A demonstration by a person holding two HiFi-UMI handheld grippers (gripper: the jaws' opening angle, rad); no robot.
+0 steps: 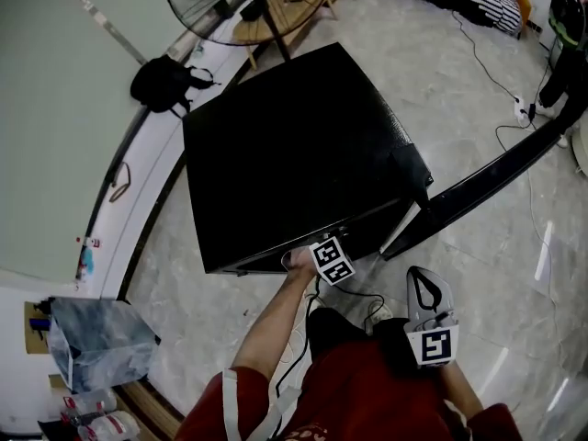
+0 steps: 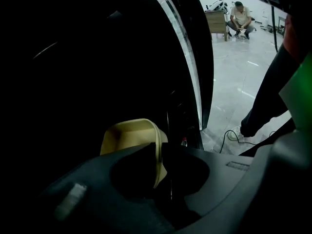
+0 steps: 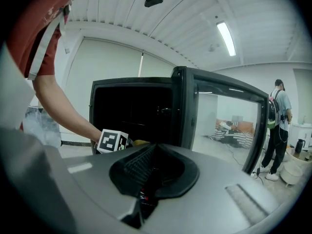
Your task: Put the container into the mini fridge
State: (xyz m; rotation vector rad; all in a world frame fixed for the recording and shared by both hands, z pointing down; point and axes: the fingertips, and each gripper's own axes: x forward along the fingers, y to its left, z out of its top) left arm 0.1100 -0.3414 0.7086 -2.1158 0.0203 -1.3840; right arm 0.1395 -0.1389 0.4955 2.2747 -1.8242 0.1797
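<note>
The black mini fridge (image 1: 294,154) stands on the floor with its door (image 1: 496,177) swung open to the right. My left gripper (image 2: 159,147) reaches into the dark fridge interior; its jaws pinch the rim of a pale yellow container (image 2: 129,135). From above, only its marker cube (image 1: 333,260) shows at the fridge's front edge. The right gripper view shows that cube (image 3: 113,141) and a sliver of the container (image 3: 141,142) at the fridge opening (image 3: 131,111). My right gripper (image 3: 153,150) hangs back from the fridge, near my lap (image 1: 430,315), shut and empty.
A standing fan (image 1: 243,3) and a black bag (image 1: 165,83) lie behind the fridge. A grey bin (image 1: 96,338) sits at the left. Cables (image 1: 514,108) trail over the floor at the right. One person sits far off (image 2: 240,18); another stands beyond the door (image 3: 278,121).
</note>
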